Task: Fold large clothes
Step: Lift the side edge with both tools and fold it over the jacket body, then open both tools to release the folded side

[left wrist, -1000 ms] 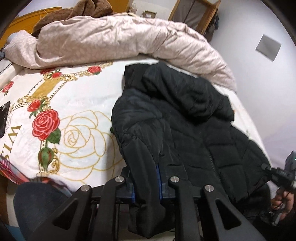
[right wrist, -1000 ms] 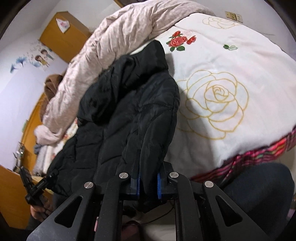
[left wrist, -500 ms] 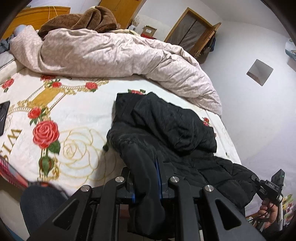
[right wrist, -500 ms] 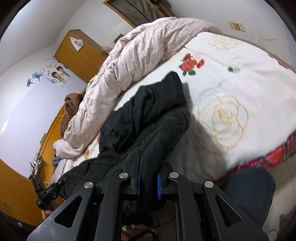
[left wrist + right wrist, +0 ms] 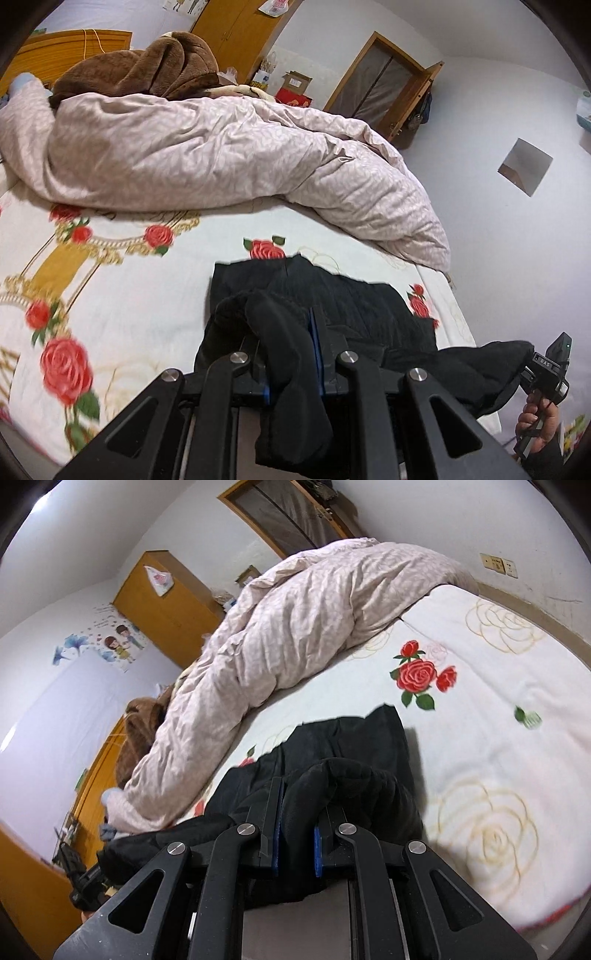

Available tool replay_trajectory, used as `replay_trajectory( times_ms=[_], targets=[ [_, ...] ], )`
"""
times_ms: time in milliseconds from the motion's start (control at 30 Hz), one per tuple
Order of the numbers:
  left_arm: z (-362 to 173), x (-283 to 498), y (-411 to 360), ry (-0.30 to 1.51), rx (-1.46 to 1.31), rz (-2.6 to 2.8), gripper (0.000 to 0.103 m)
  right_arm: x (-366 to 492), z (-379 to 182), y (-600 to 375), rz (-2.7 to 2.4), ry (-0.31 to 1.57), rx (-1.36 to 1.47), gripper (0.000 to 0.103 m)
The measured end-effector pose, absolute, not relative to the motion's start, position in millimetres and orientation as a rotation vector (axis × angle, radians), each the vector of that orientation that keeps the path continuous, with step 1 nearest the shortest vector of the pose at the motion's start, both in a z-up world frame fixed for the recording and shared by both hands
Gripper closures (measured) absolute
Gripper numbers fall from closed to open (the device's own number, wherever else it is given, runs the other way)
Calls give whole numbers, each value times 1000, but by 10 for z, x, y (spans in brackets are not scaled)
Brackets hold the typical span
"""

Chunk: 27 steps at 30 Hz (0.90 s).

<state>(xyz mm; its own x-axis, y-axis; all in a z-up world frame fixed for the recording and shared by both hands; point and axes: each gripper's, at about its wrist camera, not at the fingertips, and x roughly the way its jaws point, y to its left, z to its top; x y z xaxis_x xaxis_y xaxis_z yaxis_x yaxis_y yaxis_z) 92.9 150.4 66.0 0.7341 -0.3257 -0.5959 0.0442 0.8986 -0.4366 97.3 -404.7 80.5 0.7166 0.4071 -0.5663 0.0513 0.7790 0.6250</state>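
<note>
A black padded jacket (image 5: 332,306) lies on the near part of the rose-printed bed sheet (image 5: 122,306), its lower part lifted off the bed. My left gripper (image 5: 291,328) is shut on a bunched fold of the jacket's hem. My right gripper (image 5: 297,805) is shut on another fold of the same jacket (image 5: 354,738). The right gripper also shows at the far right of the left wrist view (image 5: 550,365), with jacket fabric stretched toward it. The left gripper shows at the lower left of the right wrist view (image 5: 85,886).
A crumpled pale pink duvet (image 5: 221,155) lies across the far side of the bed, with a brown blanket (image 5: 147,70) behind it. A wooden wardrobe (image 5: 166,602) and a door (image 5: 388,92) stand at the walls. The sheet (image 5: 498,720) spreads to the right.
Both grippers have lifted the jacket's lower edge up and toward the collar end. The jacket now looks shorter and bunched, and more bare sheet shows beside it.
</note>
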Motion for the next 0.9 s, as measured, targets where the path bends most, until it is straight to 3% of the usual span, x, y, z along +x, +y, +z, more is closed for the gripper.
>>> replay_trajectory(
  times_ms=[233,500,800,900],
  targets=[
    [450,1899,1374,795,-411,-171,86,1874,526,-4073,165,858,689,90],
    [-150,2648,1236,924,-382,-120,84,2665,-112,-4046,105,1005,692,86],
    [-466,2914,1182,974,-404,-134,75,2882,-494,-4063,122,1053,774,81],
    [-388,2903,1245,968,-461,-161,64,2865,-445,-4134,160,1043,836,72]
  ],
)
